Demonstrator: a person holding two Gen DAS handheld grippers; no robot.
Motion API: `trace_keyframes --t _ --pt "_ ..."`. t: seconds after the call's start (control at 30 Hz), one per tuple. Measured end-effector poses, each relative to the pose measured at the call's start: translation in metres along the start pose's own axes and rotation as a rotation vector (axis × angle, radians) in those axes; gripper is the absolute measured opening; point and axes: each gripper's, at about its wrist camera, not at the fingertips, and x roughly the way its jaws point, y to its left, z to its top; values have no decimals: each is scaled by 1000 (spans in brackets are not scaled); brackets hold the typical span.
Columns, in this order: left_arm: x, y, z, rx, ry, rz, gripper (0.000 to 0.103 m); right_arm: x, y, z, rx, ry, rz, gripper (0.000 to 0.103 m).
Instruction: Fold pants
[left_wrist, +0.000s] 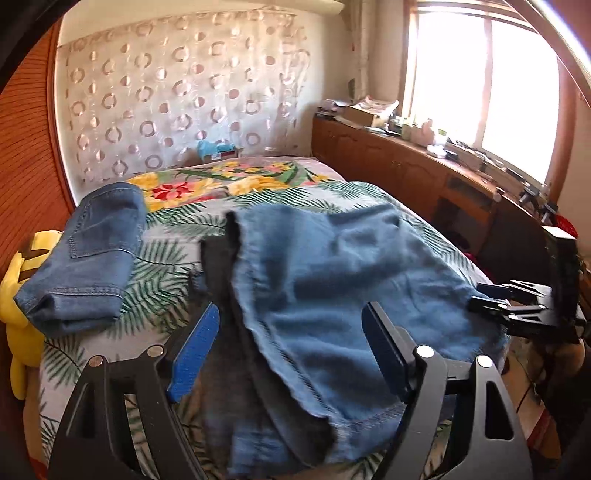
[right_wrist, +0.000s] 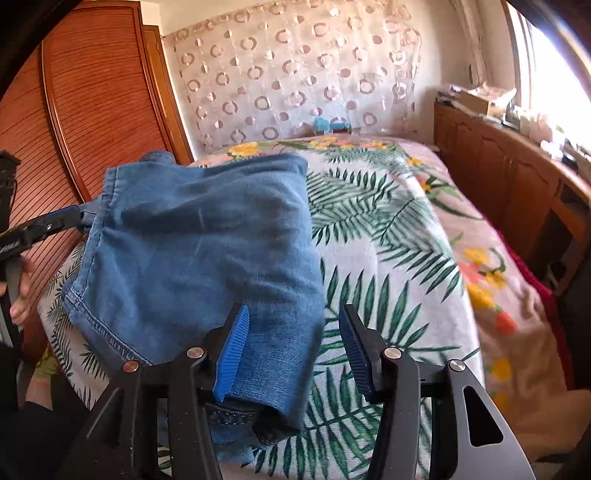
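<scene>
Pants (left_wrist: 332, 288) lie folded on the bed (right_wrist: 388, 229) at its near edge, left tool (left_wrist: 291, 350) and right tool (right_wrist: 293, 350) both spread around cloth unpinched; the loose top layer risks being dragged open at 6 o'clock.

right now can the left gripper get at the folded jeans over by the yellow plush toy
Probably yes. The left gripper stands open over the pants being folded, and the folded jeans lie uncovered on the bedspread to its left, nothing between them.
</scene>
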Motion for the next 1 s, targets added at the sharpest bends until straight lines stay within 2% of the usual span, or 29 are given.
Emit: trace_keyframes --t 0.23,0.73,0.8,0.9,1.0 --pt "13 -26 -15 53 52 -16 80 8 -5 -3 47 44 14 53" --pt "26 -38 -31 69 89 -8 80 15 -4 -5 81 45 54 53" --pt "30 -37 -34 72 99 -2 80 15 -4 -5 86 50 92 36" --pt "36 -36 -41 77 112 8 80 13 0 -3 84 43 129 17" --pt "40 -33 -46 82 115 13 80 4 7 3 65 4 140 10"
